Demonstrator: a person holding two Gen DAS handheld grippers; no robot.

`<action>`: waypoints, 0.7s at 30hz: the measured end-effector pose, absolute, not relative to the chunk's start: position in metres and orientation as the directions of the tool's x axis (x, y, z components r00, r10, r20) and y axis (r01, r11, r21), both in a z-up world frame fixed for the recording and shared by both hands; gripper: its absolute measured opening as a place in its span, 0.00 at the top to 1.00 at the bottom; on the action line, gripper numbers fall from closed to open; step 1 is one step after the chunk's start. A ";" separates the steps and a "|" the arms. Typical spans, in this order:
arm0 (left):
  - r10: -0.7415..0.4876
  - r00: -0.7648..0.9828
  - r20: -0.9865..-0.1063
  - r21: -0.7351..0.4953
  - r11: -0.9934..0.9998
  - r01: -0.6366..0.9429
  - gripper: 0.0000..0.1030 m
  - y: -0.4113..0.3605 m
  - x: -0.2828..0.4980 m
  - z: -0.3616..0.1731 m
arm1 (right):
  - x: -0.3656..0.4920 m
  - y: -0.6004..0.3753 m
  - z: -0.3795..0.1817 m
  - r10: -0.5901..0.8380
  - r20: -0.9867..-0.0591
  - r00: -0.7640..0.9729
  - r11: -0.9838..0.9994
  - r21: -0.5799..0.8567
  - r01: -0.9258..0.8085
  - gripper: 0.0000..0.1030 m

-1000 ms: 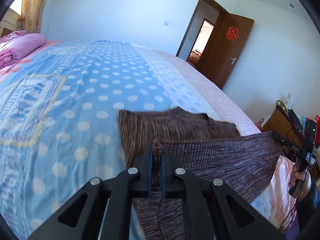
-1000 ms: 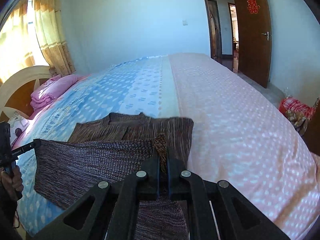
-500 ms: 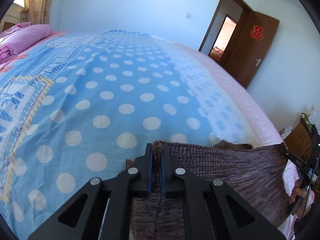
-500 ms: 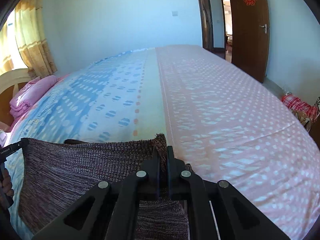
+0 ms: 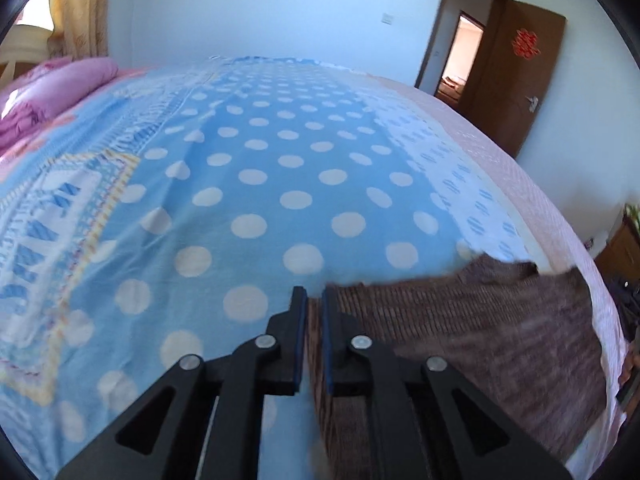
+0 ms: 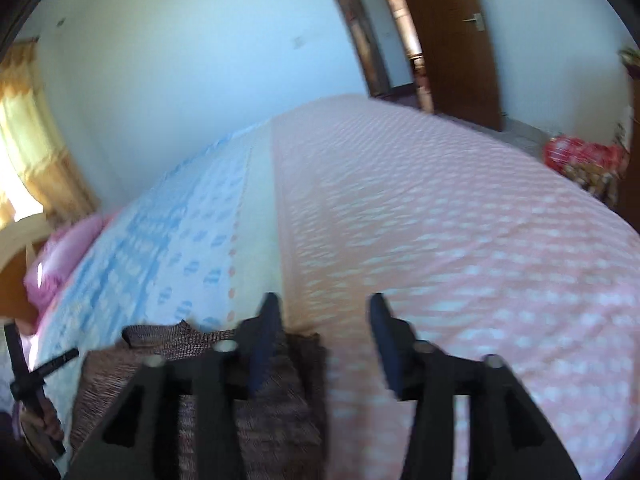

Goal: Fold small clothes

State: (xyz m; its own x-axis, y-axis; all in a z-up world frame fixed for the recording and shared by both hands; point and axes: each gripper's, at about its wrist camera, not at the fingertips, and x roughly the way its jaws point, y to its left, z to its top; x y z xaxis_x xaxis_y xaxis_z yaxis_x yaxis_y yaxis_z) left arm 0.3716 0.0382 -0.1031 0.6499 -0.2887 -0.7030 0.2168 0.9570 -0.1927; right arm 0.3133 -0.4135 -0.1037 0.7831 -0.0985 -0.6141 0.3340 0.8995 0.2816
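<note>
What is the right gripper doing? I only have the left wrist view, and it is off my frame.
Observer: The right gripper is open. Its fingers stand wide apart and have just been opening, with nothing pinched between them.
Operator: So where is the sweater on that side?
Observer: The sweater is on the bed below the fingers. Its corner is under the finger nearer the blue half of the bedspread.
Operator: What lies ahead of those fingers?
Observer: Only pink dotted bedspread. A red checked bundle sits on the floor past the bed's far edge.
</note>
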 end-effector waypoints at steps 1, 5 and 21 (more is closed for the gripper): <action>-0.295 0.645 -0.705 -0.189 0.955 0.230 0.81 0.040 0.359 -0.101 | 0.294 -0.413 -0.102 -0.083 -0.641 0.763 0.901 0.279 0.332 0.48; -0.335 0.615 -0.714 -0.206 0.940 0.272 0.48 0.040 0.307 -0.107 | 0.231 -0.387 -0.117 -0.006 -0.714 0.700 0.920 0.270 0.284 0.48; -0.435 0.496 -0.752 -0.386 0.900 0.204 0.33 0.048 0.233 -0.147 | 0.203 -0.311 -0.159 0.040 -0.778 0.626 0.960 0.203 0.191 0.64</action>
